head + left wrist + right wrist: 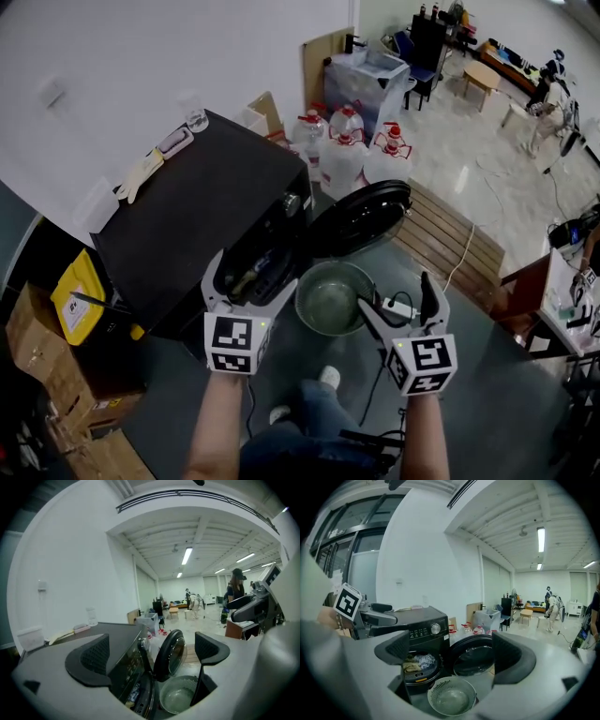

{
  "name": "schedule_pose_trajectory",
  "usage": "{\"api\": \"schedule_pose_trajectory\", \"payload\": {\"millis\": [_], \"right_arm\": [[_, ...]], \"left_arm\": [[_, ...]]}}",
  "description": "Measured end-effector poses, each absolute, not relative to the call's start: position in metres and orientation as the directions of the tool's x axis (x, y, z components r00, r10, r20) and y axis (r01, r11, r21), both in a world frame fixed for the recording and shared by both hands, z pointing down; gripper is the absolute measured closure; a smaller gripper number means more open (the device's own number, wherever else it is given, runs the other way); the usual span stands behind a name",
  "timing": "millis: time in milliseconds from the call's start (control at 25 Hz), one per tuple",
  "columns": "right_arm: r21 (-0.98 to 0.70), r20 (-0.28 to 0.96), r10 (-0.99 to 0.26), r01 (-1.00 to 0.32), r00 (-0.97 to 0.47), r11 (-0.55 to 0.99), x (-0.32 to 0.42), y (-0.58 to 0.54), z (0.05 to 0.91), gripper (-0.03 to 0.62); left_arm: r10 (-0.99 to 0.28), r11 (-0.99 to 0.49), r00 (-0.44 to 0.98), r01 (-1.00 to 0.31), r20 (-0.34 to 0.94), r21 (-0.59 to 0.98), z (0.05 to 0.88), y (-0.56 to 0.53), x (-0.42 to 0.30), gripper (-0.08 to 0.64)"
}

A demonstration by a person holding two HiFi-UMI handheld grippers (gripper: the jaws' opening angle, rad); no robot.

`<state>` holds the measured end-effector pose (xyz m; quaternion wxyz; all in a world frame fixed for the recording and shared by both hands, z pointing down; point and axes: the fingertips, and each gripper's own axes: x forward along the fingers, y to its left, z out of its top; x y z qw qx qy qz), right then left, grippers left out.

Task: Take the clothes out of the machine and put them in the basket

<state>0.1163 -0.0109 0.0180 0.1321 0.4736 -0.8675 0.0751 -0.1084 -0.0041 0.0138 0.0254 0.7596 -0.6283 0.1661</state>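
Note:
A black front-loading washing machine (pixel 197 211) stands with its round door (pixel 361 217) swung open to the right. Crumpled clothes (pixel 415 663), white and tan, lie in the drum (pixel 255 275). A pale green perforated basket (pixel 333 298) sits empty on the floor in front of the machine. My left gripper (pixel 251 286) hovers open just before the drum opening. To the right of the basket my right gripper (pixel 401 305) is open and holds nothing. The basket (pixel 452 696) lies low between the right gripper's jaws, the basket (pixel 178 695) also shows under the left one.
Large water jugs (pixel 345 141) stand behind the door, beside a wooden pallet (pixel 445 239). A power strip and cable (pixel 401 307) lie on the floor by the basket. A yellow bin (pixel 80 295) and cardboard boxes (pixel 42 375) sit left. People stand far across the room.

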Motion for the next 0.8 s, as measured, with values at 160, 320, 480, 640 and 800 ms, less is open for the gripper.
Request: {"api": "schedule_pose_trajectory", "payload": {"millis": [160,320,480,640,800], "right_arm": [[-0.03,0.346,-0.766,-0.822,-0.543,0.569,0.117,-0.03,0.042,0.046],[-0.066,0.402,-0.726,-0.809,-0.557,0.584,0.119,-0.038,0.08,0.046],[-0.094,0.449,-0.69,-0.798,-0.567,0.595,0.116,-0.042,0.109,0.046],[-0.095,0.494,-0.659,-0.789,-0.567,0.608,0.115,-0.04,0.134,0.046],[-0.112,0.525,-0.645,-0.796,-0.556,0.595,0.117,-0.034,0.157,0.046]], "left_arm": [[-0.929,-0.199,0.13,-0.965,0.346,-0.173,0.039,-0.022,-0.101,-0.008],[-0.906,-0.207,0.128,-0.965,0.403,-0.16,0.073,-0.031,-0.087,-0.008],[-0.882,-0.223,0.14,-0.965,0.45,-0.137,0.1,-0.037,-0.078,-0.008],[-0.862,-0.232,0.158,-0.968,0.481,-0.098,0.125,-0.038,-0.071,-0.008],[-0.841,-0.245,0.174,-0.966,0.513,-0.075,0.15,-0.032,-0.069,-0.008]]}}
